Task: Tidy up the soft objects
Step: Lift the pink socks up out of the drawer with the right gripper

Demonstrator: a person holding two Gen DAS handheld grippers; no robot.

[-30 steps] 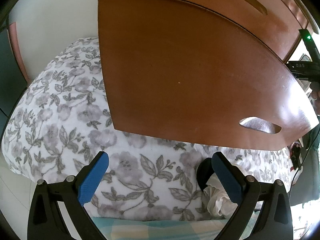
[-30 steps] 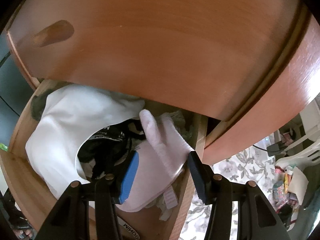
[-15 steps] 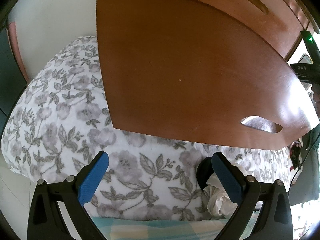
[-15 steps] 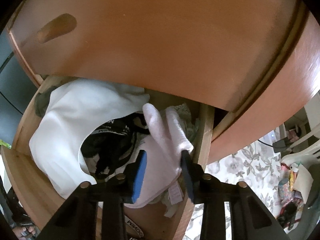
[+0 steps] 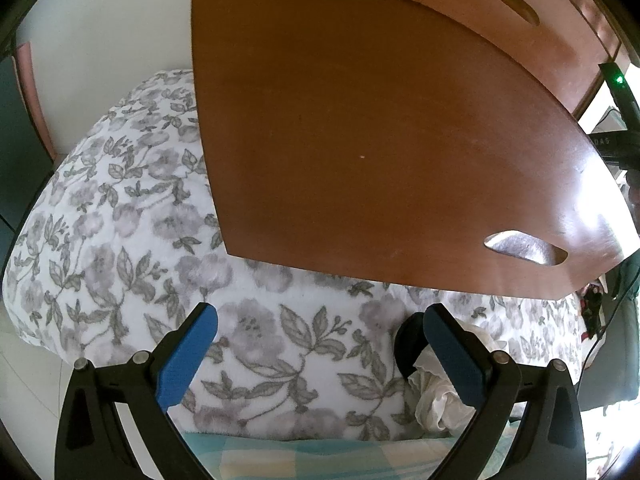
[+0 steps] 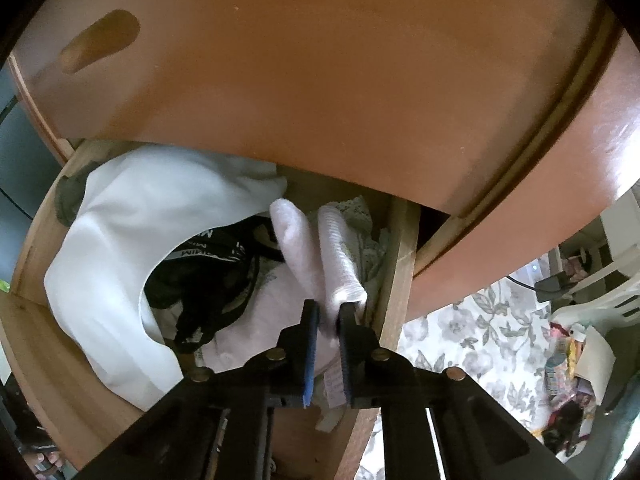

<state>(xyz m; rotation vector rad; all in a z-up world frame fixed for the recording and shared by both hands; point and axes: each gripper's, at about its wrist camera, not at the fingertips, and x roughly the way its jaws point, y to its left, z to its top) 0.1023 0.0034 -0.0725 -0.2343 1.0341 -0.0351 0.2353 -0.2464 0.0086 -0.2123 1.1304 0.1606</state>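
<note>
The right hand-held gripper (image 6: 328,322) is closing its jaws on a pair of pale pink ribbed socks (image 6: 320,252), pinching them near the cuff end. The socks are lying inside the open light wooden drawer (image 6: 394,280), close to its right wall, beside a white cloth garment (image 6: 120,240) and a black garment with white lettering (image 6: 208,280). The brown wooden front of the drawer above (image 6: 320,80) is hanging over this one.

I judge that the step in hand is the grasp of the socks. The next move is probably calling for a lift out, or a shift inside the drawer, without dragging the neighbouring clothes.

The left hand-held gripper (image 5: 320,344) is hovering with its jaws wide apart, holding nothing, above the bed with a grey floral blanket (image 5: 120,220). A crumpled cream cloth (image 5: 436,396) is lying near its right finger.

The back of the drawer is hidden under the upper front. The lettering on the black garment is too small to read, and what is lying under the socks is hard to make out.
</note>
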